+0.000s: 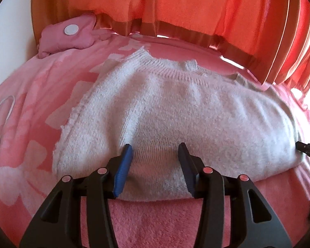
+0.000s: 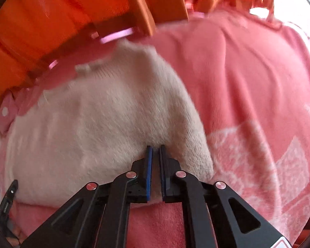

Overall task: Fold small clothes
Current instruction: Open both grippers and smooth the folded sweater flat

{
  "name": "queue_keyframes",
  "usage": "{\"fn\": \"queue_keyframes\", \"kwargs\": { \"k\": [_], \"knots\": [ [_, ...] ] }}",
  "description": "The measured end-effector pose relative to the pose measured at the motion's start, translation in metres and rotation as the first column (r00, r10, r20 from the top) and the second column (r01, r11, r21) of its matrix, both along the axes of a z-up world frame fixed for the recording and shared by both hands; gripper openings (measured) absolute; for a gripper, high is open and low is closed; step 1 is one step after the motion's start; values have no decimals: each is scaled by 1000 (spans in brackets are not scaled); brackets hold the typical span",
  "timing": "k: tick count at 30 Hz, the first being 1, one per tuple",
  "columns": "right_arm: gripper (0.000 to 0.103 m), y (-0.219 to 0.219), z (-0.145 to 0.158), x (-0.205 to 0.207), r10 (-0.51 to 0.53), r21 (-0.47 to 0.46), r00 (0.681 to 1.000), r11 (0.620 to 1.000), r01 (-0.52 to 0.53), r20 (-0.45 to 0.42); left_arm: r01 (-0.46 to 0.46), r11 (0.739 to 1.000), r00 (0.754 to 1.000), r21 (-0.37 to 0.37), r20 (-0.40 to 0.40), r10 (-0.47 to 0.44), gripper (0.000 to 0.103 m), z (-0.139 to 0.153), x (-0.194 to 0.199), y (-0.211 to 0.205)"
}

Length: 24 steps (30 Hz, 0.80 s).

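A small white fuzzy knit sweater (image 1: 175, 113) lies flat on a pink blanket, its ribbed neckline at the far side. My left gripper (image 1: 156, 147) is open, its jaws straddling the sweater's near hem at the middle. My right gripper (image 2: 156, 147) is shut on the near hem of the sweater (image 2: 97, 128) close to its right corner. The right gripper's tip also shows at the right edge of the left wrist view (image 1: 305, 147). The left gripper's tip shows at the lower left of the right wrist view (image 2: 11, 192).
The pink flowered blanket (image 1: 31, 124) covers the bed. A pink padded garment with a white snap (image 1: 70, 34) lies at the far left. Orange curtains (image 1: 175, 6) hang behind the bed. A white loop (image 1: 4, 107) lies at the left edge.
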State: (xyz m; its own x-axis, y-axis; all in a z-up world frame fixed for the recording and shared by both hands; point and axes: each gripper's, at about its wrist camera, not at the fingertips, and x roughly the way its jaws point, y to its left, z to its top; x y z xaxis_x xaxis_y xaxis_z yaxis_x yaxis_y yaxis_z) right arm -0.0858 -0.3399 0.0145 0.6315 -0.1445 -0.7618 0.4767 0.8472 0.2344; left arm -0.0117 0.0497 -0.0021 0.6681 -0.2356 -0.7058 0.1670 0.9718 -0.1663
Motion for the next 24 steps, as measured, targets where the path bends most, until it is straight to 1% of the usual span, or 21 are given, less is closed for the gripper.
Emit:
{"fn": "queue_keyframes", "kwargs": {
  "k": [1,2,3,4,5,6,7,9,11,12,14,16,18,21,22,24],
  "knots": [
    [11,5,7,-3,19,5,998,1000,-20,56,-7,1000,1000,-27,13,8,45,4,-3,3],
    [11,7,10,-3,39,13,996,999,-40,84,-17,998,999,-68,35,19,48,9,-7,10],
    [11,10,10,-4,58,18,995,998,-59,86,-33,995,998,-89,46,37,58,13,-9,16],
    [11,9,2,8,76,16,997,997,-76,30,-61,993,996,-102,53,66,62,15,-11,21],
    [10,10,-7,16,78,8,996,997,-78,-43,-94,988,994,-122,50,101,63,16,-12,30],
    [9,11,-23,27,72,3,989,997,-72,-133,-111,984,992,-138,37,117,63,15,-12,36],
    [8,13,-19,27,62,-12,991,998,-64,-120,-130,980,991,-150,19,135,63,13,-11,42],
    [10,20,-7,26,74,-47,995,996,-77,-71,-164,973,986,-163,-14,164,63,10,-9,53],
    [14,34,4,32,113,-30,993,993,-113,-30,-173,973,985,-154,-24,171,63,8,-10,56],
    [14,47,10,35,156,-8,988,988,-156,-4,-173,974,985,-146,-26,171,63,7,-11,56],
    [14,70,23,35,213,-25,977,977,-212,16,-172,978,985,-119,-31,169,63,5,-11,54],
    [14,101,32,47,298,-40,955,954,-297,19,-173,981,985,-85,-36,170,63,2,-12,50],
    [14,130,36,59,362,-25,932,932,-361,31,-175,983,984,-58,-44,172,63,0,-11,45],
    [14,169,31,84,439,-6,898,898,-439,18,-177,984,983,-30,-46,176,63,-2,-10,41],
    [14,180,29,91,459,-14,888,888,-459,1,-177,984,983,-22,-45,176,64,-2,-11,39],
    [14,203,12,100,491,-12,869,870,-493,-58,-174,985,984,-11,-47,173,64,-2,-11,38]
  ]
}}
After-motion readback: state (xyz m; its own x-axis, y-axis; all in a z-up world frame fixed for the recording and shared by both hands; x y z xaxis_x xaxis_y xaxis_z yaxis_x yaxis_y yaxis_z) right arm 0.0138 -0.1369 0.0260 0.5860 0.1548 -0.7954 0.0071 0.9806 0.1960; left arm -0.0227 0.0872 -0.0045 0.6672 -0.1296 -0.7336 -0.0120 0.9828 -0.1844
